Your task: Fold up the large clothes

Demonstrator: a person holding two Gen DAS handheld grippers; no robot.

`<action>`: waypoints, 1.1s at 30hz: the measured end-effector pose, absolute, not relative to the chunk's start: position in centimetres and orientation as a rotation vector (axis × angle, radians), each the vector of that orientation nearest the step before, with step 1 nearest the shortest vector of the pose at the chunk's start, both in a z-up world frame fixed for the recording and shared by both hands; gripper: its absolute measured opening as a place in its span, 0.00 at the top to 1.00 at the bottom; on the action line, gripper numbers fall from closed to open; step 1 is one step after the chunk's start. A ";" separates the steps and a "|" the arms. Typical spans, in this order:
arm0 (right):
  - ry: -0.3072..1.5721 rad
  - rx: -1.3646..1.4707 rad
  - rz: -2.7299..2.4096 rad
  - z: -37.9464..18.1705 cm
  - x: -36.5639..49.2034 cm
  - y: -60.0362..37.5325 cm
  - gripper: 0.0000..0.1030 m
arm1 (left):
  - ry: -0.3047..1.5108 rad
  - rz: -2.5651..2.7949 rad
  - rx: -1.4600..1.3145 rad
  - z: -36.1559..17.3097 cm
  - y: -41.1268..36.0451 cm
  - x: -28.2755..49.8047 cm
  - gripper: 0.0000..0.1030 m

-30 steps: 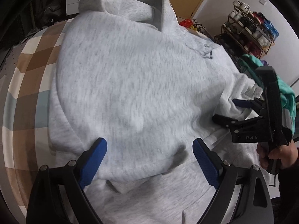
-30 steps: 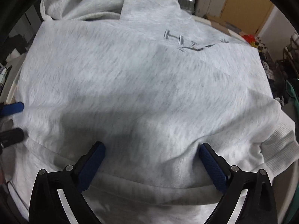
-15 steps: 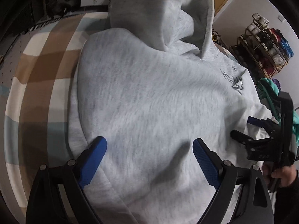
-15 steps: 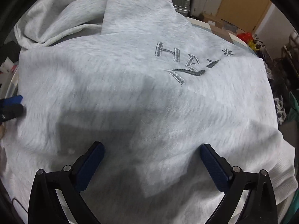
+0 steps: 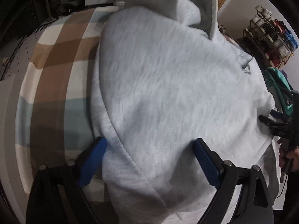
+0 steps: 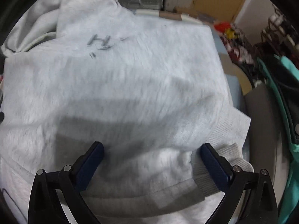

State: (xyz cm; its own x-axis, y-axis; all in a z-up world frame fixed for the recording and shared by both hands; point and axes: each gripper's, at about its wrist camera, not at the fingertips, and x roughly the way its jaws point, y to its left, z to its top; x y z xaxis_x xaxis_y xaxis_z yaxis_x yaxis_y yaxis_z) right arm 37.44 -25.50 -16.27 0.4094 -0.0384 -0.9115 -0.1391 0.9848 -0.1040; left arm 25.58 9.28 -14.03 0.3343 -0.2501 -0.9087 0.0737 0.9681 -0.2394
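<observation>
Checked cloth [image 5: 56, 85]: brown, cream, pale-blue squares | hoodie [image 5: 168, 93]: grey fleece, spread on cloth, ribbed cuff, embroidered "H" legible | left gripper [image 5: 149, 158]: jaws opening wide, nothing gripped | right gripper [image 6: 152, 160]: spread wide, empty

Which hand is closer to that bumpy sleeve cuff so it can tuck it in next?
Probably the right. The right gripper hangs open over the grey hoodie, with the ribbed cuff beside its fingertip. The left gripper, jaws opening, sits at the hoodie's other edge by the checked blanket.
</observation>
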 end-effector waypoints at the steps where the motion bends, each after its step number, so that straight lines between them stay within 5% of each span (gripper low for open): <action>1: 1.157 -0.151 0.060 -16.5 37.7 -25.7 0.00 | 1.221 -0.210 -0.170 -14.1 9.3 25.7 0.07; 13: 0.895 0.080 0.348 -8.3 29.7 -21.7 0.00 | 1.073 -0.251 -0.246 -7.0 11.0 18.8 0.07; 20: 0.892 -0.013 0.346 -5.6 29.5 -17.6 0.00 | 0.986 -0.167 -0.170 -0.6 10.6 23.1 0.07; 27: 0.752 0.011 0.337 4.9 39.7 -15.6 0.00 | 1.011 -0.112 0.002 1.8 7.8 32.7 0.07; 33: 0.812 -0.001 0.314 5.0 51.0 -12.2 0.01 | 1.041 -0.099 0.055 -1.6 6.2 39.2 0.07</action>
State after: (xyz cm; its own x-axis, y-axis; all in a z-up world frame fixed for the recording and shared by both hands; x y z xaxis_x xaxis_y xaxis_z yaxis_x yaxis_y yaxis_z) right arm 51.02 -12.18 4.97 0.6444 0.2753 -0.7134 -0.2757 0.9538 0.1191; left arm 39.23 6.21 -1.60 0.5018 -0.0559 -0.8632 0.1080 0.9941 -0.0016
